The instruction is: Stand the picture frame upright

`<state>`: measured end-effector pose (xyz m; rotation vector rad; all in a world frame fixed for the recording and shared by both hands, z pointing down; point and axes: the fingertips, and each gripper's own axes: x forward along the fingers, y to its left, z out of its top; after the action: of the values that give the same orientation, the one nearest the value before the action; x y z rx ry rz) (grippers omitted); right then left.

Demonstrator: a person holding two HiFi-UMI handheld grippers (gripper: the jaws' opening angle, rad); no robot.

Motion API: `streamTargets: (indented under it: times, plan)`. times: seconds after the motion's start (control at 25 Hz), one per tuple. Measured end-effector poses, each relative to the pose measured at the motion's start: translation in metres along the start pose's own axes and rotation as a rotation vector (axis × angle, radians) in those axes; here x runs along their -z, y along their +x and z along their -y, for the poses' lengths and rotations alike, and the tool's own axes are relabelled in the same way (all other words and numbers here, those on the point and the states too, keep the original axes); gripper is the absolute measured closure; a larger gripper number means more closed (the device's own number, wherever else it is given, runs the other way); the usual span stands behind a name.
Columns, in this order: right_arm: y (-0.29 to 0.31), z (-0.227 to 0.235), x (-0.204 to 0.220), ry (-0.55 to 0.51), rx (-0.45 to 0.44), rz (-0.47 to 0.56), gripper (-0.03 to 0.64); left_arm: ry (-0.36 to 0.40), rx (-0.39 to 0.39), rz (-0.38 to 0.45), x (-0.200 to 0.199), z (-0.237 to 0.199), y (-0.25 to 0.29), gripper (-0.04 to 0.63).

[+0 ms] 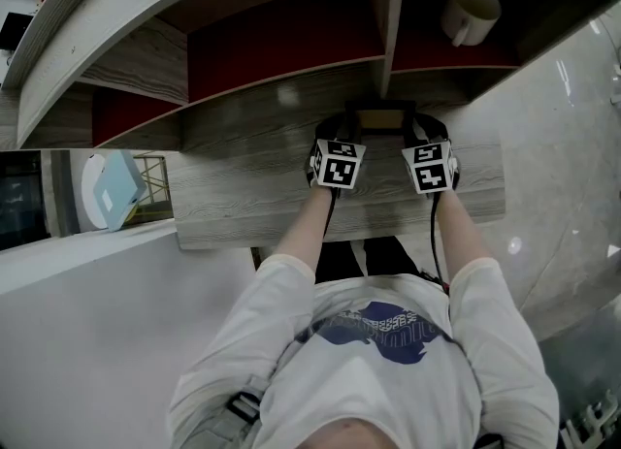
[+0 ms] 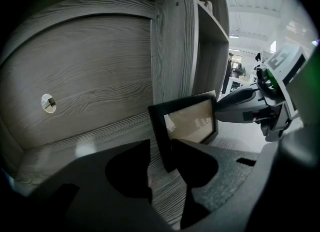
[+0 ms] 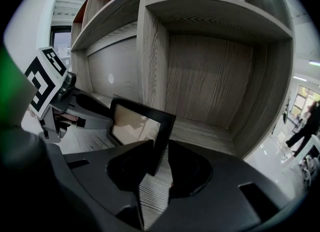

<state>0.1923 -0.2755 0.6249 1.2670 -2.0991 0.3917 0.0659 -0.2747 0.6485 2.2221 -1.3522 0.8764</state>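
Observation:
A black picture frame [image 1: 380,119] stands upright on the grey wood shelf board [image 1: 243,195], close to the back panel. My left gripper [image 1: 335,135] is at its left edge and my right gripper [image 1: 429,135] at its right edge. In the left gripper view the frame [image 2: 192,121] has its edge between the jaws of the left gripper [image 2: 160,150], with a slit of wood showing beside it. In the right gripper view the frame [image 3: 137,123] sits likewise between the jaws of the right gripper [image 3: 160,148], a narrow gap on one side. Neither pair of pads presses on it.
A white mug [image 1: 471,11] lies in the upper right compartment, behind the vertical divider [image 1: 388,20]. The divider [image 2: 175,40] rises just behind the frame. A small round hole [image 2: 48,103] marks the back panel. The board's front edge runs near the person's arms.

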Motion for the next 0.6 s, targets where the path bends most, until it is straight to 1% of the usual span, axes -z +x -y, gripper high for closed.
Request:
streamTargets:
  times: [0.24, 0.6]
  plan:
    - [-0.0017, 0.0014, 0.0001, 0.008, 0.017, 0.002, 0.526, 0.015, 0.001, 0.004, -0.0010, -0.0013, -0.0005, 0.454]
    - [-0.0067, 0.0027, 0.0008, 0.023, 0.027, 0.013, 0.526, 0.020, 0.001, 0.017, -0.0016, -0.0019, -0.0040, 0.454]
